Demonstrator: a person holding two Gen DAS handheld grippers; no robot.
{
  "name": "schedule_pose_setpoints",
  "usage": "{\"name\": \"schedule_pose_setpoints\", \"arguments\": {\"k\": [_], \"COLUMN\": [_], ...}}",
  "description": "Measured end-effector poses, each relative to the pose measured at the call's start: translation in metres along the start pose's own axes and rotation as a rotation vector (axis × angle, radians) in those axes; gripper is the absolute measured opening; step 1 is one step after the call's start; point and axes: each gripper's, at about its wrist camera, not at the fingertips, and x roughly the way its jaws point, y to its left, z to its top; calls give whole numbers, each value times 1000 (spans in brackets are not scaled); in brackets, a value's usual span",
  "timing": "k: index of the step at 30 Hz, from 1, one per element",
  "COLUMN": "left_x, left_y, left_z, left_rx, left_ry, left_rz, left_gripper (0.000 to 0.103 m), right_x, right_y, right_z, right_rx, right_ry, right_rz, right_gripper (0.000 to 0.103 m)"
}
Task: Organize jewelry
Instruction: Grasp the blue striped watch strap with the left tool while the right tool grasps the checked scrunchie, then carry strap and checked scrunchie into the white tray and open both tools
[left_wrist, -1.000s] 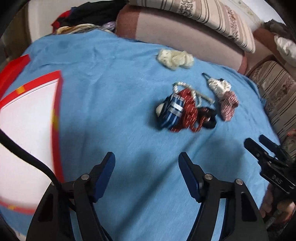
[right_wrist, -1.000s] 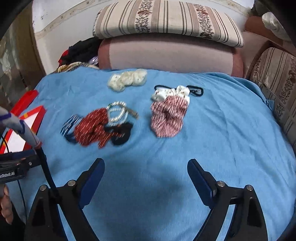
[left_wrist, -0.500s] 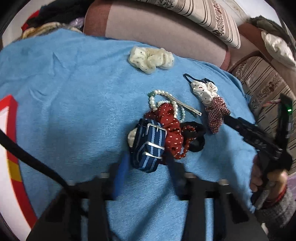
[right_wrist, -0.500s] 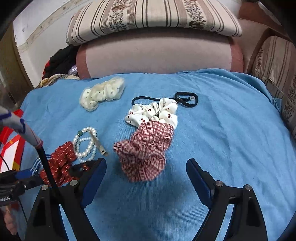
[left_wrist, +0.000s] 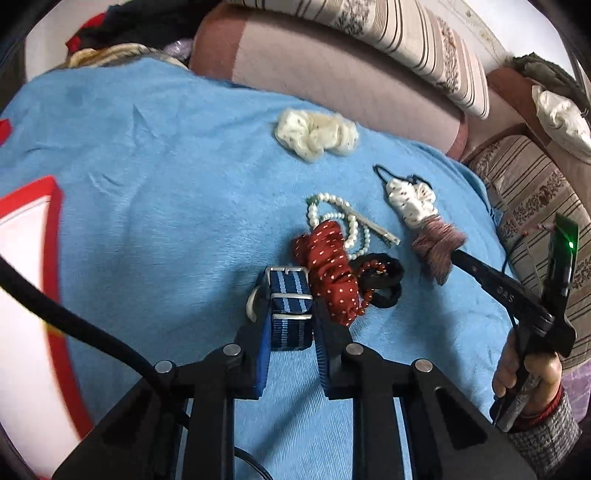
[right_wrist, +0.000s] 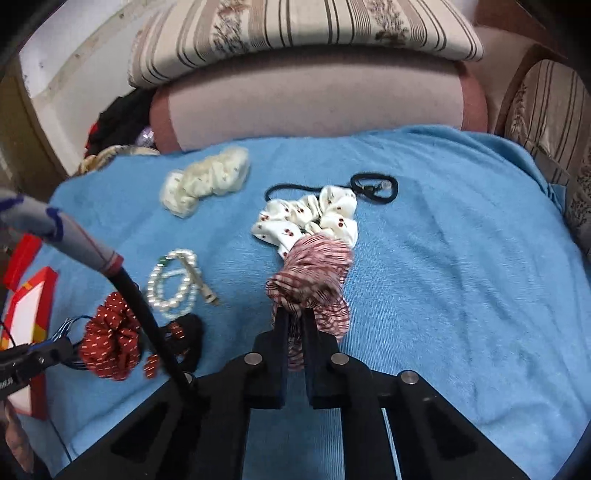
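Now the left gripper (left_wrist: 288, 314) pinches the blue striped strap (left_wrist: 289, 306), right beside the red dotted scrunchie (left_wrist: 330, 269). The right gripper (right_wrist: 294, 325) pinches the soft checked scrunchie (right_wrist: 314, 277), farther off. Both look light and floppy; grab a thick fold. All sits on a blue blanket (left_wrist: 166, 206) by a couch.

**Left gripper closed on the striped strap**

The left gripper (left_wrist: 290, 314) has its fingers pressed against both sides of the navy striped watch strap (left_wrist: 289, 306), which lies on the blue blanket (left_wrist: 147, 166). Touching the strap's right edge is the red dotted scrunchie (left_wrist: 328, 262); a pearl bracelet (left_wrist: 349, 225) lies just beyond that. Farther right of the strap, the right gripper (left_wrist: 452, 254) meets the plaid scrunchie (left_wrist: 437, 243). A cream scrunchie (left_wrist: 316, 133) sits well beyond the strap.
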Motion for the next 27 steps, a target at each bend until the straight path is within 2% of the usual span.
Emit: {"name": "schedule_pose_setpoints", "arguments": {"k": [7,11,16,18,19,20,21,25,27], "left_x": [-64,-102,-139,-149,-154,-159,-163,-180,-185], "left_y": [7,19,44,56,66,74,82,119,130], "left_z": [-15,-27,-47,-54,-57,-60,-63,-72,-74], "left_rx": [-19,-36,-66,-79,-92,-103,-115,-178,-200], "left_ry": [-80,-123,-162,-171,-174,-176,-179,-194,-203], "left_rz": [10,44,110,139,157,167,178,211,218], "left_gripper": [20,20,20,20,20,20,20,20,20], "right_x": [-50,-72,-86,-81,-76,-74,-70,-40,-21], "right_y": [21,45,68,57,45,38,29,13,10], "right_z": [-7,-14,-19,-15,-12,-11,-9,5,12], "right_rx": [-39,-76,-133,-67,-28,-3,18,-9,-12], "right_ry": [-43,-48,-69,-63,-65,-75,-84,-41,-12], "right_rz": [86,137,118,91,74,60,37,-34,-42], "right_gripper": [6,6,7,24,51,71,74,74,74]}}
